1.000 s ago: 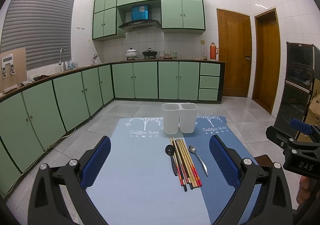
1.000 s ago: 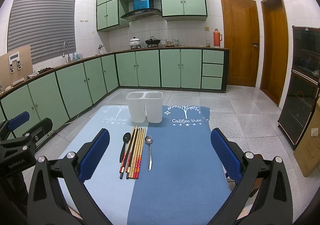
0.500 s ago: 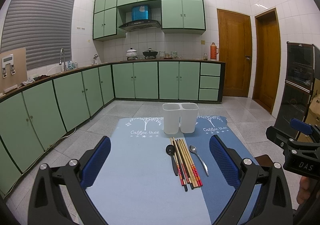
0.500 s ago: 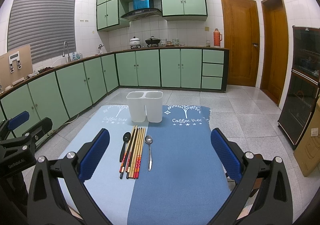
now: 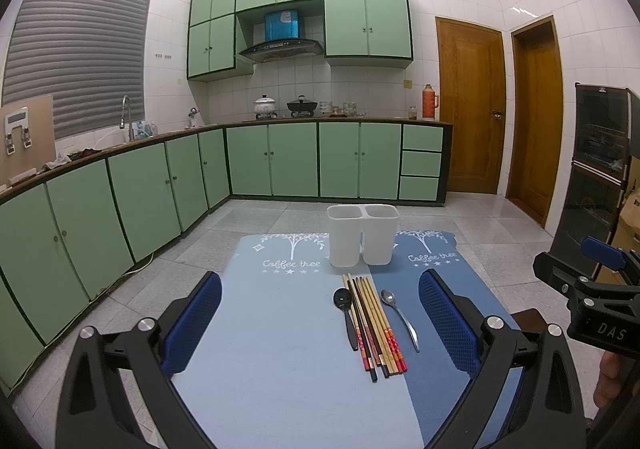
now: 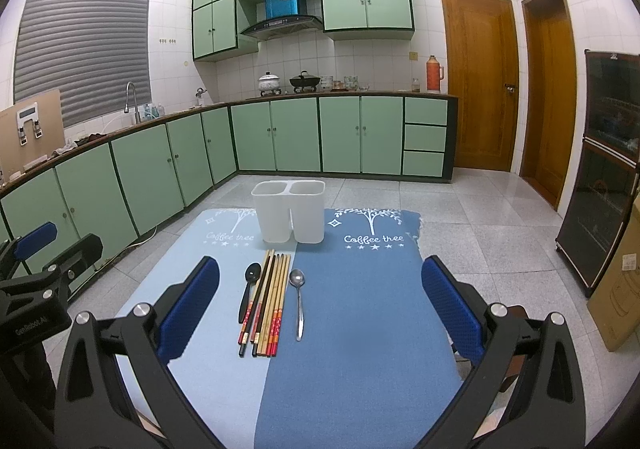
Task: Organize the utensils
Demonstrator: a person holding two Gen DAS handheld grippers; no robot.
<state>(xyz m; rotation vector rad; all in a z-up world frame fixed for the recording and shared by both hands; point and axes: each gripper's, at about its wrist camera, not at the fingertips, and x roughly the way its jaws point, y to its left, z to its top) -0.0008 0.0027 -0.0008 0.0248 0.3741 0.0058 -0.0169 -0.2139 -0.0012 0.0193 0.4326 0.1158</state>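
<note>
Both grippers hover above near edge of table, nothing held. Left gripper (image 5: 320, 323) fingers spread wide; right gripper (image 6: 320, 313) fingers wide too. Table covered w/ two-tone blue mat (image 6: 360, 329), "Coffee tree" print along far edge. White two-compartment holder (image 6: 289, 215) stands upright near far edge, approx. on the mat's colour seam; can't tell what's inside the compartments. Utensils lie flat in a row btwn holder and near edge, handles toward near edge: black spoon (image 6: 247, 291) on left, chopstick bundle (image 6: 268, 303) just beside it, metal spoon (image 6: 298, 299) on right, slightly apart. Green cabinets (image 6: 160, 169) in bkgd.
</note>
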